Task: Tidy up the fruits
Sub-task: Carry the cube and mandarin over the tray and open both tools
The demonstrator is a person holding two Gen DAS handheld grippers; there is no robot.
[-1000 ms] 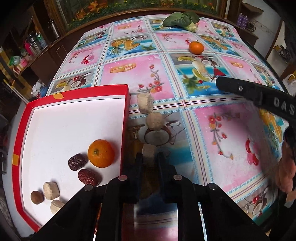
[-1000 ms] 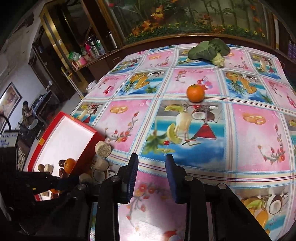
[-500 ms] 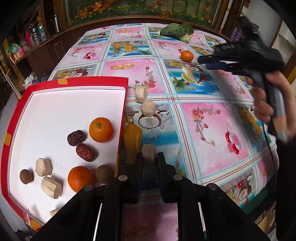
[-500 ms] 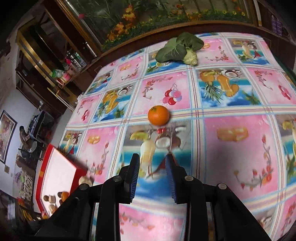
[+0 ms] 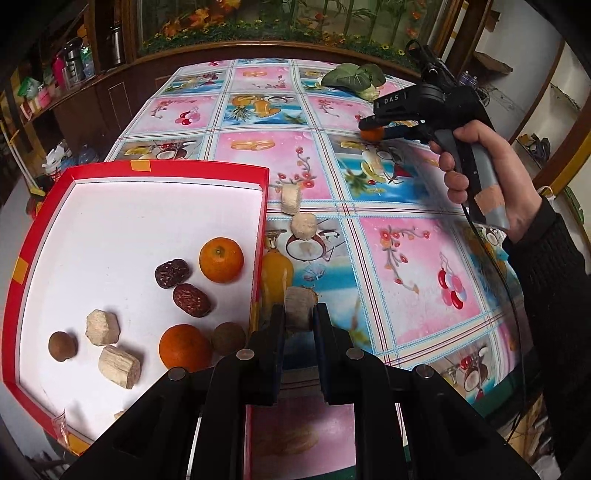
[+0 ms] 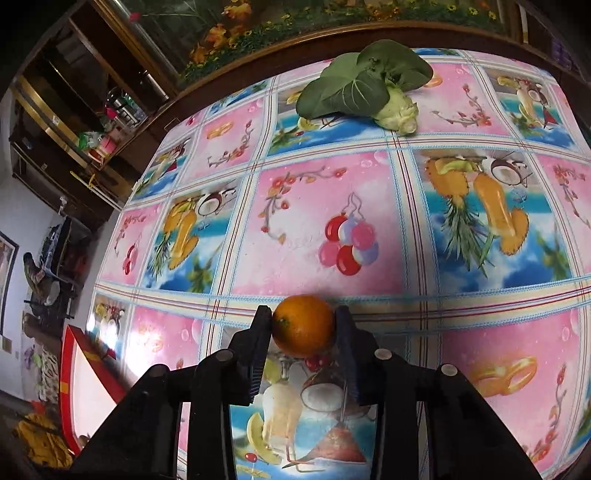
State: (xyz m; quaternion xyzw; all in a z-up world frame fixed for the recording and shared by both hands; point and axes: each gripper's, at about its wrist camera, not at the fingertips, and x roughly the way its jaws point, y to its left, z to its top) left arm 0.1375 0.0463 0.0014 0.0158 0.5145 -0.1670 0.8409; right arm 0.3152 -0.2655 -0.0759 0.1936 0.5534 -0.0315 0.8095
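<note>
Red-rimmed white tray (image 5: 55,206) is lying left on the tabletop (image 5: 388,280), holding fruit. Left tool (image 5: 299,317) is clamping a pale beige chunk (image 5: 298,306) beside it. Right tool (image 6: 303,325) is opening, jaws flanking a small orange mandarin (image 6: 303,325).

A table (image 5: 399,258) stood under a glossy cloth printed in pink and blue squares of fruit, flowers and drinks. Along its far edge ran a dark wooden ledge (image 5: 280,50) with a glass-fronted display (image 6: 280,33) behind it, filled with green plants and orange and yellow flowers. To the far left, dark wooden shelves (image 5: 55,85) with brass-coloured rails held bottles, flasks and bright packets. A pale wall (image 6: 22,206) lay beyond on the left, with a framed picture (image 6: 7,273) hanging on it. At the far right was a light wall (image 5: 532,74) and a doorway. Light glared off the cloth.
</note>
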